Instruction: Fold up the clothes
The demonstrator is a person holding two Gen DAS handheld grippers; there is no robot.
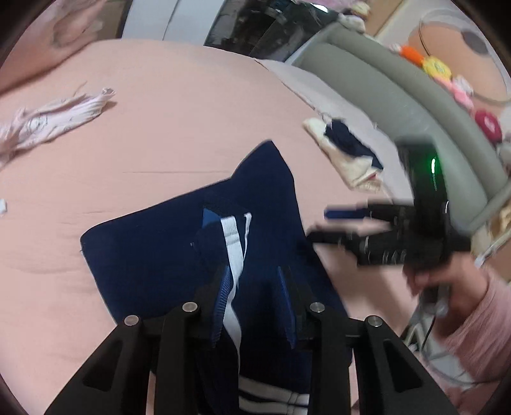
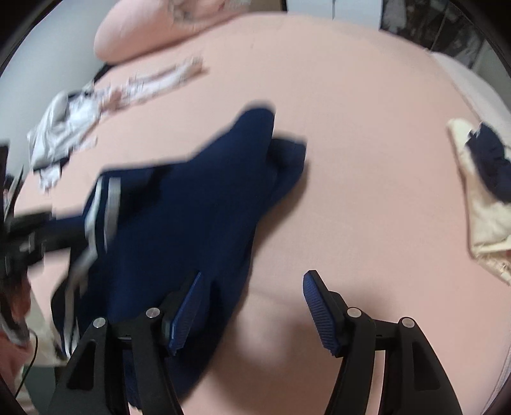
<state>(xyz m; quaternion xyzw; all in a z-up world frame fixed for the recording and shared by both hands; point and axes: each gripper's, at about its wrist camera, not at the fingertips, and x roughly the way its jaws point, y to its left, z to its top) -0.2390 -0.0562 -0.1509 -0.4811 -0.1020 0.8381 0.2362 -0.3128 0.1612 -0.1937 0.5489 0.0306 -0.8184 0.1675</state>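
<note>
Two grippers over one bed. I report as follows.

Surface and room: a pink bed sheet (image 1: 191, 111) covers the whole work area, mostly smooth with a few shallow creases. A pink pillow (image 2: 137, 28) lies at the far end. A grey padded rail (image 1: 415, 95) runs along one side, with a row of bright soft toys (image 1: 440, 68) behind it. Dark furniture stands beyond the bed; I cannot make out its detail.

Task item: the navy garment (image 1: 153, 249), with white stripes, lies spread near the middle of the sheet, its striped edge raised off the bed. My left gripper (image 1: 254, 287) is clenched on that striped edge, the fabric bunched between the pads. My right gripper (image 2: 252, 303) is released; one finger hangs over the garment's border, the other over bare sheet, neither pressing cloth.

Other items: a crumpled pale pink garment (image 1: 54, 121) lies well apart towards the pillow, and a cream and navy heap (image 1: 348, 153) sits near the rail.

Hard to make out: the right wrist view is smeared by motion. In the left wrist view the right tool, the hand (image 1: 428, 277) gripping it and a pink sleeve (image 1: 479, 319) are blurred. The garment's near end is hidden behind the left tool's frame.
</note>
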